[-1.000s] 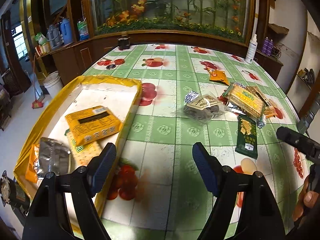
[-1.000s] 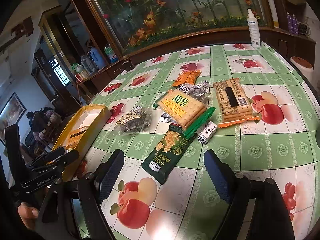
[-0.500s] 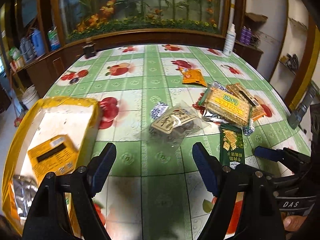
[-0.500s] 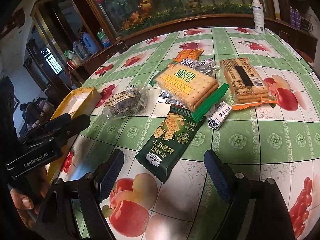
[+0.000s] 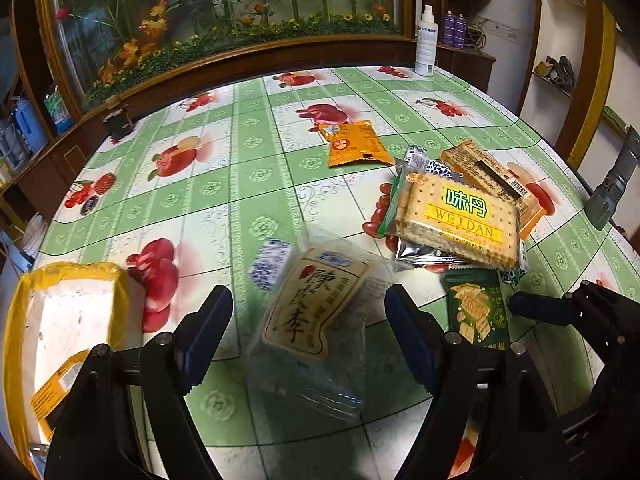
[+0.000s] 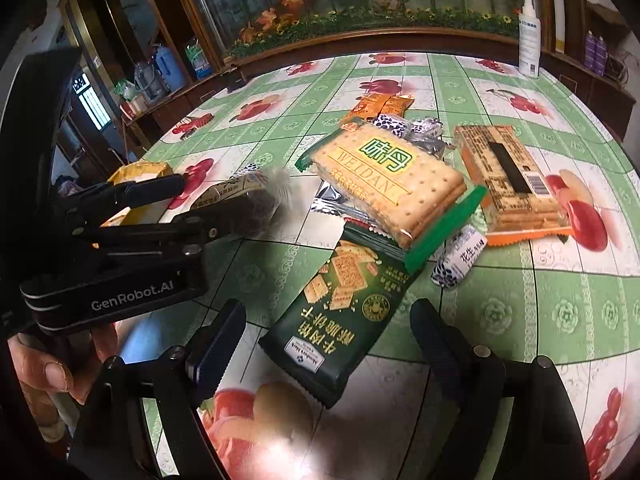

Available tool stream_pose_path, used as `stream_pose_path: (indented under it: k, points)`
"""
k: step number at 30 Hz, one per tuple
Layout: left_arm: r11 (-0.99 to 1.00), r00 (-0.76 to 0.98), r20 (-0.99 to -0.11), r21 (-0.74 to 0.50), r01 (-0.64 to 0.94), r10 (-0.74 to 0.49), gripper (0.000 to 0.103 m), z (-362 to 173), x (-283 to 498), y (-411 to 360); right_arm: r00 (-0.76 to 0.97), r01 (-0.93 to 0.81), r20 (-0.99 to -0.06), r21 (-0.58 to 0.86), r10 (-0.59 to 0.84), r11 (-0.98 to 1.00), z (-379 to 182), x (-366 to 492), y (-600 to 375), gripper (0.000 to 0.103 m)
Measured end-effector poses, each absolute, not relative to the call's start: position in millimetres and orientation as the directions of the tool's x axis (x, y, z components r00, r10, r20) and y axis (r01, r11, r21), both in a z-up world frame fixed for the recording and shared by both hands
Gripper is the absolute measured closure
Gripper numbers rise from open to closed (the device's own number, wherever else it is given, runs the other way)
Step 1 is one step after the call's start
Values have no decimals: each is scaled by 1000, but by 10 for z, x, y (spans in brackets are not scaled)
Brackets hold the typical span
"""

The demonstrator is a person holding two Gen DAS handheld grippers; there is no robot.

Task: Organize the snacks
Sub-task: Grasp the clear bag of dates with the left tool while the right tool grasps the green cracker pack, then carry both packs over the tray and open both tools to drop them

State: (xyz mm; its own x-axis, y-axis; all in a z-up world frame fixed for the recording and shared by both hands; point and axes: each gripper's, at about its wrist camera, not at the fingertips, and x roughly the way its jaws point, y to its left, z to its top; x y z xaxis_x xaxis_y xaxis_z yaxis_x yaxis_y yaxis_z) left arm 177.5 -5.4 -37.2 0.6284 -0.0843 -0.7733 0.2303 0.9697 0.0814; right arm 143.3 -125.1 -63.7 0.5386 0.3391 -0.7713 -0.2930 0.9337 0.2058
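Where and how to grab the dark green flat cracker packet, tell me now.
Grip the dark green flat cracker packet across its narrow width near its free lower end, coming down from above. It lies flat on the green fruit-print tablecloth, and its upper end is tucked under the yellow WEIDAN cracker pack. The right tool is likely best placed, open astride it.

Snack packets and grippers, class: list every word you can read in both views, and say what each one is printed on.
"WEIDAN": yellow cracker packet.
"GenRobot.AI": body of the left gripper.
Chinese characters: cracker packet, dark green packet, clear bag, small sweet.
Barcode digits on the orange packet, spray bottle label: too small.
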Motion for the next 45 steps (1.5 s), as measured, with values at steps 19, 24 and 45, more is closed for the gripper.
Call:
stream_pose_path:
  k: [19, 24, 45]
  points:
    - [976, 564, -809, -54, 210, -166, 51, -553, 1742, 70, 576, -342, -789, 2, 212, 940, -654, 1519, -1246, 57]
    - [979, 557, -808, -111, 172, -190, 51, -507, 1536, 159, 569, -340, -781, 62, 257, 938, -630, 1436, -1400, 57]
    - [993, 678, -735, -80, -87, 0, 51, -67, 586, 728, 596, -446, -689, 143, 412, 884, -158, 859, -1163, 57]
